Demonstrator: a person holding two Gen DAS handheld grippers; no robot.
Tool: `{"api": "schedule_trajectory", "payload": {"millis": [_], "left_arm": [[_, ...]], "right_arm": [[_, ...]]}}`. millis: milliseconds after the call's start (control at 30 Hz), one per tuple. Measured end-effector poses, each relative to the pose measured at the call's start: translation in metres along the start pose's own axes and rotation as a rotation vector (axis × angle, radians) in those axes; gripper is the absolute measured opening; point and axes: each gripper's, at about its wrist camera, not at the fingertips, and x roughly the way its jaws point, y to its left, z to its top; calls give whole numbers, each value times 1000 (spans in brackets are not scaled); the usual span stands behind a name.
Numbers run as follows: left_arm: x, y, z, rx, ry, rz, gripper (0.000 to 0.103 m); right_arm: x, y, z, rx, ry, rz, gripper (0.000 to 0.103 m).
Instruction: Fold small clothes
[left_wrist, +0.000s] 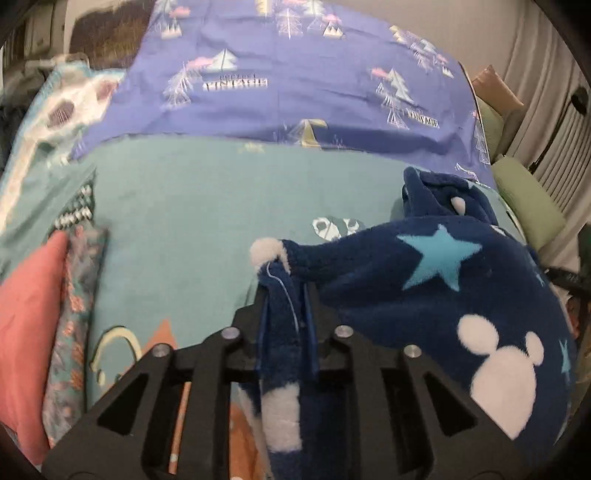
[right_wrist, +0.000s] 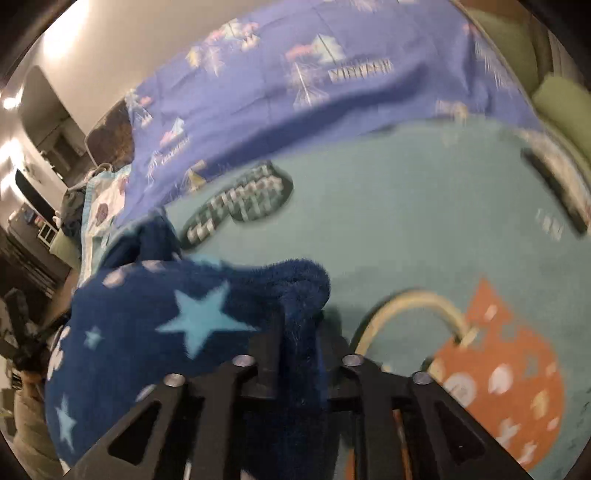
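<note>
A small dark blue fleece garment (left_wrist: 436, 295) with light blue stars and white mouse-head shapes hangs lifted above the teal bed cover (left_wrist: 192, 206). My left gripper (left_wrist: 286, 291) is shut on one edge of it, near a white fluffy tip (left_wrist: 264, 251). The cloth stretches off to the right in the left wrist view. My right gripper (right_wrist: 299, 321) is shut on another edge of the same garment (right_wrist: 155, 332), which spreads to the left in the right wrist view. Both pairs of fingers are partly hidden by the fleece.
A purple sheet (left_wrist: 295, 85) with tree prints covers the far part of the bed. A pink cushion (left_wrist: 26, 332) and a floral one (left_wrist: 74, 325) lie at the left. Green cushions (left_wrist: 528, 199) sit at the right edge. An orange print (right_wrist: 506, 387) marks the teal cover.
</note>
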Motion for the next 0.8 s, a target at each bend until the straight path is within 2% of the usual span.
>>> {"api": "schedule_trajectory", "payload": {"millis": [67, 133, 233, 267, 333, 567, 800], "left_arm": [[-13, -1, 2, 16, -17, 19, 24], [-26, -5, 3, 32, -20, 32, 24], [-60, -15, -4, 85, -56, 50, 33], [-65, -18, -7, 96, -63, 49, 38], [-80, -22, -14, 122, -71, 60, 38], [-126, -40, -37, 147, -82, 83, 38], [-168, -53, -68, 142, -92, 81, 45]], "right_arm": [[-13, -5, -5, 15, -38, -7, 30], [-29, -8, -5, 26, -57, -22, 32], [-56, -5, -15, 1, -75, -48, 32], [-64, -5, -20, -6, -78, -44, 35], [-81, -4, -34, -17, -77, -39, 40], [-122, 3, -85, -18, -55, -71, 41], [-151, 4, -126, 57, -37, -31, 44]]}}
